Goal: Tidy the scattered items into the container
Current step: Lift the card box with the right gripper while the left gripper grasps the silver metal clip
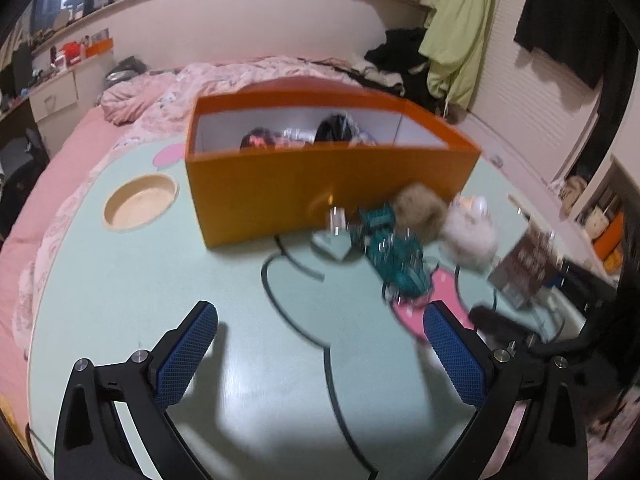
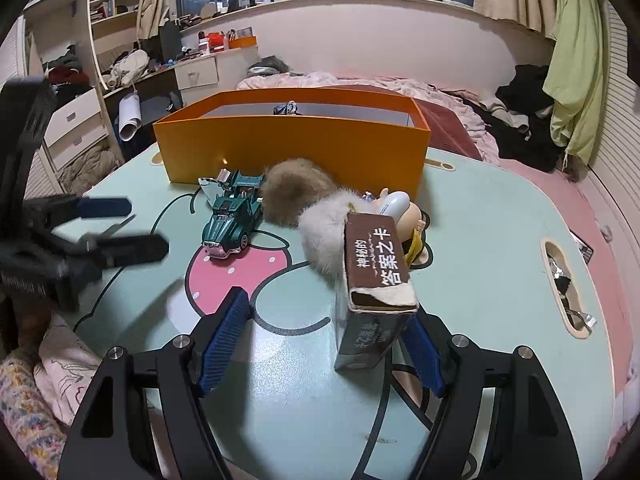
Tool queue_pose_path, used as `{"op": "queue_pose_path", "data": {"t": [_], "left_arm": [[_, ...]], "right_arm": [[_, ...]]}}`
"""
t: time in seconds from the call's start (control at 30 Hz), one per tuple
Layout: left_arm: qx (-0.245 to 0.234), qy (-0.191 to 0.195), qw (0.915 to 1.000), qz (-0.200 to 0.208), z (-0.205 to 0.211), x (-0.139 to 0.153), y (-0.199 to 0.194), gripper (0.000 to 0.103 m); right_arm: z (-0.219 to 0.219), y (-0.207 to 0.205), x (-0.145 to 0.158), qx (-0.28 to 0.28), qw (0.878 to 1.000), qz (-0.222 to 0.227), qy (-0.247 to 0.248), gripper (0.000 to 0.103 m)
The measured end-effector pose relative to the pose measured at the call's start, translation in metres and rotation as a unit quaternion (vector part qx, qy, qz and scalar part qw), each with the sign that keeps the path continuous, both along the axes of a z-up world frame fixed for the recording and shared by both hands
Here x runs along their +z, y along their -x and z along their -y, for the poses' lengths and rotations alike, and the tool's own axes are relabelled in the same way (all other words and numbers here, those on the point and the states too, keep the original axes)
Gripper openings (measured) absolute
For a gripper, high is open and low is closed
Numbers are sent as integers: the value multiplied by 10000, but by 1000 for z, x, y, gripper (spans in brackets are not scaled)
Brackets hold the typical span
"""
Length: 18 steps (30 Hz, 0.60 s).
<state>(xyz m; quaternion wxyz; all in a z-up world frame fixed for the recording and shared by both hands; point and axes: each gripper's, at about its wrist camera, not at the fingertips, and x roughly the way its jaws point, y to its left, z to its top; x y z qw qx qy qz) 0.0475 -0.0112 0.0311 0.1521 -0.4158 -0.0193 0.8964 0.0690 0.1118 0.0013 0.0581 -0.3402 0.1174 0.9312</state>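
An orange box [image 1: 332, 184] [image 2: 292, 148] stands at the far side of a pale green cartoon-print table [image 1: 132, 292], with a few items inside it. In front of it lie a green toy car [image 2: 232, 220] [image 1: 396, 256], a brown fluffy ball [image 2: 292, 192], a white fluffy ball [image 2: 324, 232] and a small doll [image 2: 396, 204]. A brown card box [image 2: 376, 280] [image 1: 524, 264] stands on end between my right gripper's [image 2: 326, 336] open jaws, close against the right pad and well apart from the left pad. My left gripper [image 1: 320, 344] [image 2: 148, 226] hangs open over bare table, left of the car.
A round wooden recess [image 1: 140, 202] sits in the table left of the orange box. Another recess [image 2: 566, 292] at the table's right edge holds small clutter. A small shiny item [image 2: 214, 188] lies behind the car. Pink bedding [image 1: 168, 92] surrounds the table.
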Motion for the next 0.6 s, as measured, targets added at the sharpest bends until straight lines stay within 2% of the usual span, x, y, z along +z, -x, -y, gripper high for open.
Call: {"op": "queue_pose_path", "data": {"t": [0.13, 0.23, 0.3, 0.4, 0.47, 0.6], "left_arm": [[95, -271, 9995, 96, -1, 3, 24, 103], [228, -195, 9994, 193, -5, 0, 40, 99], [225, -126, 9993, 271, -8, -5, 47, 93], [179, -454, 9982, 349, -3, -10, 49, 84], [84, -651, 9972, 347, -1, -10, 47, 71], [84, -974, 9945, 384, 9, -11, 41, 57]], "right_arm": [[0, 0, 0, -14, 10000, 0, 1, 75], [0, 0, 0, -19, 10000, -2, 1, 75], [0, 0, 0, -22, 10000, -2, 1, 75], [0, 0, 0, -26, 10000, -1, 0, 75], [0, 0, 0, -29, 10000, -3, 1, 75], [0, 0, 0, -35, 10000, -4, 0, 75]]}}
